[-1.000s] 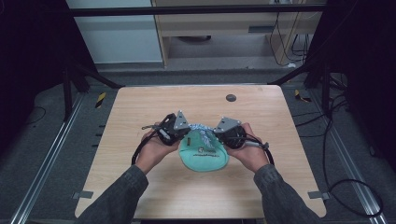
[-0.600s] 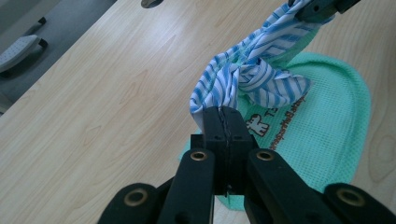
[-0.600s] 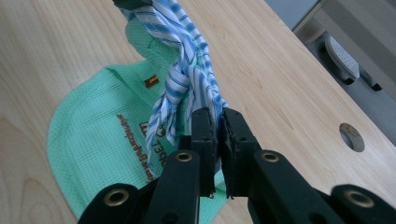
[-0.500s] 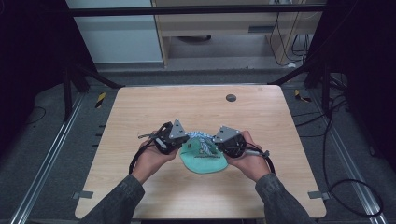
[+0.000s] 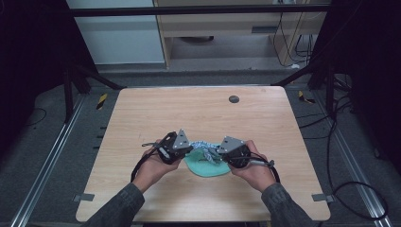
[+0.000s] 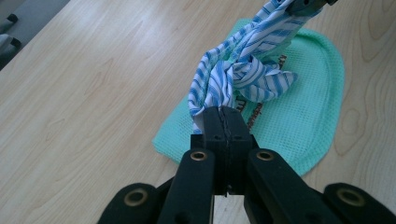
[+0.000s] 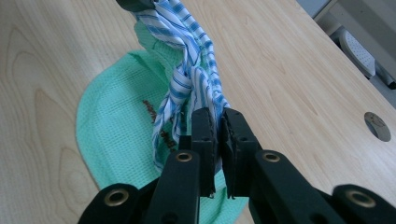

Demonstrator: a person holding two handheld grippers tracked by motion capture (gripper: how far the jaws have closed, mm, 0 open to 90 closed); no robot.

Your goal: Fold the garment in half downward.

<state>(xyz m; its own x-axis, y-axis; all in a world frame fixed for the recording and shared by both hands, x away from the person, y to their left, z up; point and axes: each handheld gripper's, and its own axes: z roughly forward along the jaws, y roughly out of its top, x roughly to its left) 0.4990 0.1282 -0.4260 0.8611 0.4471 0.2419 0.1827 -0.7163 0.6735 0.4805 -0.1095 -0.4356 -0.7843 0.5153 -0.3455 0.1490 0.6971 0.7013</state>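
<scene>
Step in hand, as judged: both grippers hold opposite ends of a blue-and-white striped cloth (image 5: pixel 206 148), bunched and twisted, lifted over a green mesh bag (image 5: pixel 208 166) that lies flat on the table (image 5: pixel 142 113) near its 6 o'clock edge; it looks like a stretch-out or a load into the bag, and I cannot tell which. Largest to smallest: dark room with black frame posts at 10 and 2 o'clock, a pale cabinet (image 5: pixel 118 38) and a wooden shelf unit (image 5: pixel 222 23) at 12 o'clock, grey floor with rails either side, cables at 3 o'clock. Table is light wood grain, bare apart from the work and a small round grey insert (image 5: pixel 233 99) toward 12 o'clock. Left gripper (image 6: pixel 223 122): jaws closed fully, cloth end pinched between them, cloth rising toward 1 o'clock in the left gripper view to the other gripper. Right gripper (image 7: pixel 218 125): jaws nearly closed, a narrow gap taken up by cloth, which runs toward 11 o'clock in the right gripper view. Bag has dark lettering, partly hidden under the cloth; its opening cannot be made out. Next move, as judged: find the bag's mouth, free one gripper to lift its edge, keep the cloth clear of the mesh, avoid dragging the bag across the table.
</scene>
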